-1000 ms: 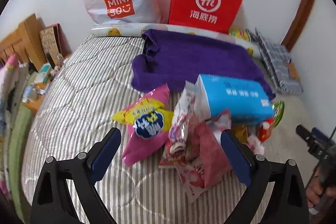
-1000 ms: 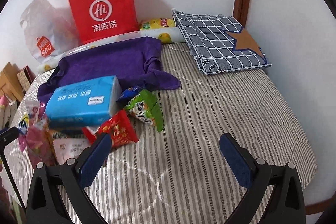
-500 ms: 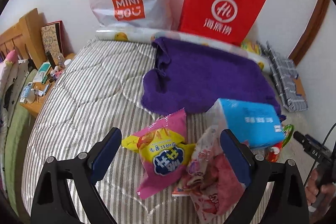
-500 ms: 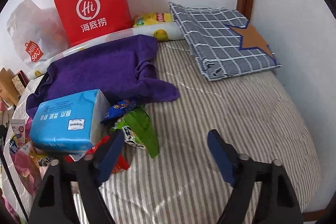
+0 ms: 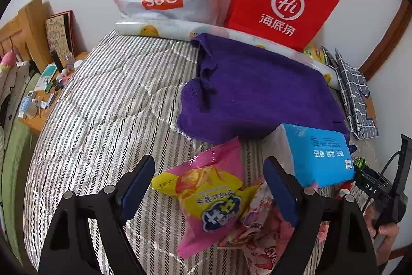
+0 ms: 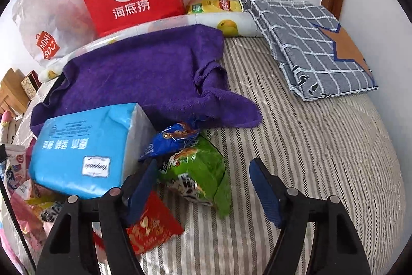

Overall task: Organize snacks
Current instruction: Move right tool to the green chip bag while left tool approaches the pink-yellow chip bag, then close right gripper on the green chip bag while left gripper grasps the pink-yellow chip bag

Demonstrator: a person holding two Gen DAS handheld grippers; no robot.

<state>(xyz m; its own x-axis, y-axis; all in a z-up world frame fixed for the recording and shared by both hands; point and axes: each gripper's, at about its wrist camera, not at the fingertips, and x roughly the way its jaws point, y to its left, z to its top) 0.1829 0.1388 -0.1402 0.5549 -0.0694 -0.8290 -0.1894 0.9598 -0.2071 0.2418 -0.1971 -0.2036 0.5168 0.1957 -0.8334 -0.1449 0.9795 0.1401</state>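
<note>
Both sets of jaws are apart and closing: the left gripper [image 5: 208,190] straddles the pink-yellow snack bag [image 5: 208,195] at six o'clock on the bed [image 5: 108,99], the right gripper [image 6: 203,187] brackets the green snack bag [image 6: 200,172], seemingly lining up pickups.

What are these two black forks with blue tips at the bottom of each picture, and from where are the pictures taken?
They are hand-held grippers; a person carries one in each hand, with a camera on each looking along its two fingers. One picture comes from the left gripper, the other from the right gripper. Both look down at a striped bed. On it lie a purple towel, a blue tissue pack and snack bags. The left jaws are closing around a pink and yellow snack bag; the right jaws are closing around a green snack bag. Neither bag is gripped yet.
</note>
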